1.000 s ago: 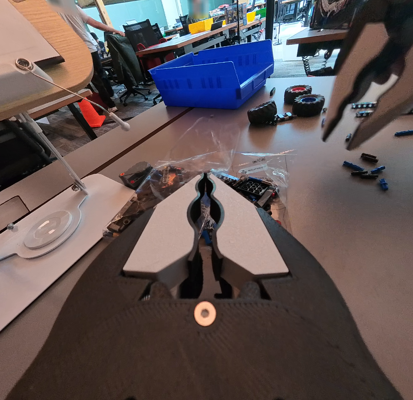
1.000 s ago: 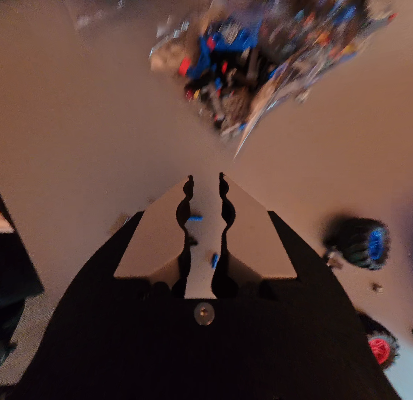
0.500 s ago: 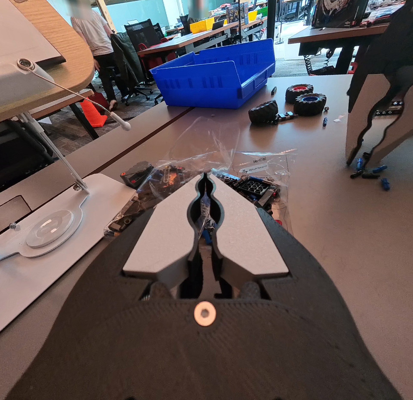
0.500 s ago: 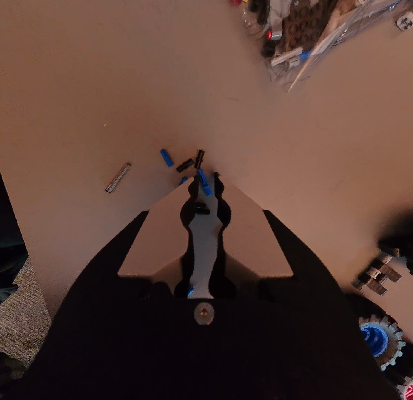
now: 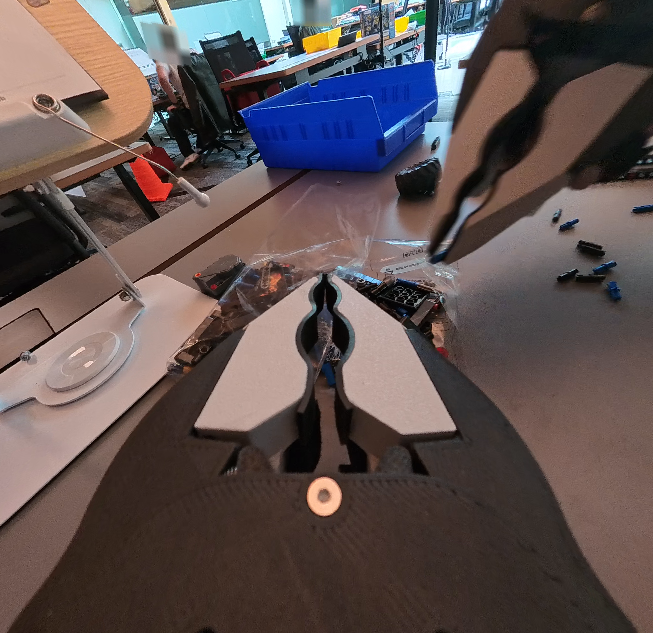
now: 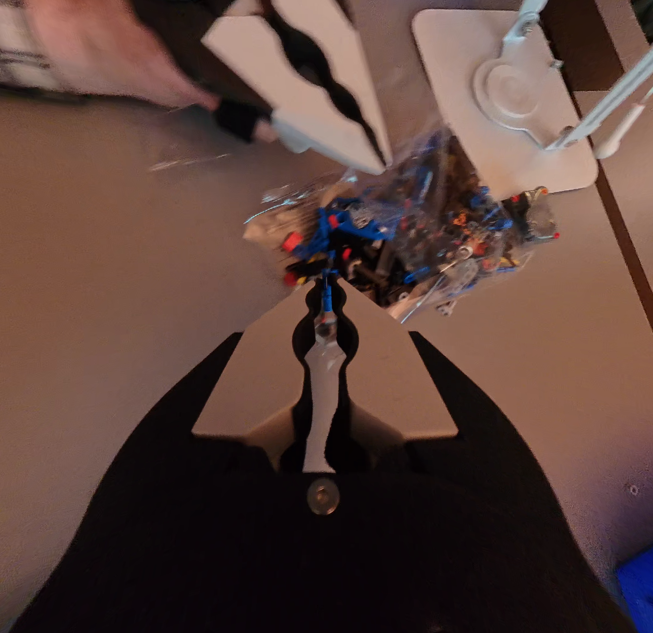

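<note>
A clear plastic bag of small building bricks (image 5: 399,297) lies on the brown table (image 5: 530,386). My left gripper (image 5: 324,278) is shut on the bag's near edge, with film between its fingers. My right gripper (image 6: 327,283) is shut on a small blue pin (image 6: 328,296) and holds it above the bag (image 6: 424,234). In the left wrist view the right gripper (image 5: 440,257) hangs over the bag's right side with the blue pin (image 5: 437,258) at its tips. In the right wrist view the left gripper (image 6: 383,163) touches the bag's far edge.
Several loose blue and black pins (image 5: 593,273) lie right of the bag. A blue bin (image 5: 339,128) and a black tyre (image 5: 418,181) stand behind it. A white lamp base (image 5: 88,361) sits left of the bag. A person's hand (image 6: 106,50) holds the left gripper. About 8 centimeters separates my left fingertips from my right.
My right gripper came down on the loose pins, closed on a blue pin, then rose and swung left over the bag. My left gripper has stayed shut on the bag.
</note>
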Tool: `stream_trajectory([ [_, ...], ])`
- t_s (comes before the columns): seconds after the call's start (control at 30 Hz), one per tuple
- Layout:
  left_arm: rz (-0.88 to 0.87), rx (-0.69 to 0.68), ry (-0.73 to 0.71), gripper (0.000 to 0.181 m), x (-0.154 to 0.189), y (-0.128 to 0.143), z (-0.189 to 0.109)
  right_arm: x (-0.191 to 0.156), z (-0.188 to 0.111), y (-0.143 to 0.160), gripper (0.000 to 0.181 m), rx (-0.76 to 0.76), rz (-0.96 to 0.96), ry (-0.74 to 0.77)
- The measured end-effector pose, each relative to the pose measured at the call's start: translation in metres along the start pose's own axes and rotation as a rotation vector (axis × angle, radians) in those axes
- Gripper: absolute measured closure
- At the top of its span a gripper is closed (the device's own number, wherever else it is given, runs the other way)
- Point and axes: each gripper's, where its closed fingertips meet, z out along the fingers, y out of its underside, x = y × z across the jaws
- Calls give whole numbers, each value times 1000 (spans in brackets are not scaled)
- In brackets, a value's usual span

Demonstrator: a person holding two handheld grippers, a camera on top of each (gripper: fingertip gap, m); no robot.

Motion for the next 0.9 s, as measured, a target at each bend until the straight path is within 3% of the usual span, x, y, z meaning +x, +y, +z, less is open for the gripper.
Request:
stream_trajectory([
  [0.07, -1, 1, -3, 181, -1, 0, -1, 14, 16, -4, 161, -21, 42, -2],
  [0.23, -3, -1, 5, 181, 0, 0, 0, 14, -4, -1, 169, 15, 58, 25],
  [0.4, 0, -3, 10, 181, 1, 0, 1, -28, -34, 59, 168, -158, 156, -48],
  [0.6, 2, -3, 2, 181, 1, 0, 1, -56, -31, 112, 168, -296, 234, -74],
  [0.8, 3, -5, 1, 181, 1, 0, 1, -56, -30, 111, 179, -282, 249, -95],
  [0.9, 4, -5, 1, 181, 1, 0, 1, -50, -30, 83, 180, -185, 227, -84],
])
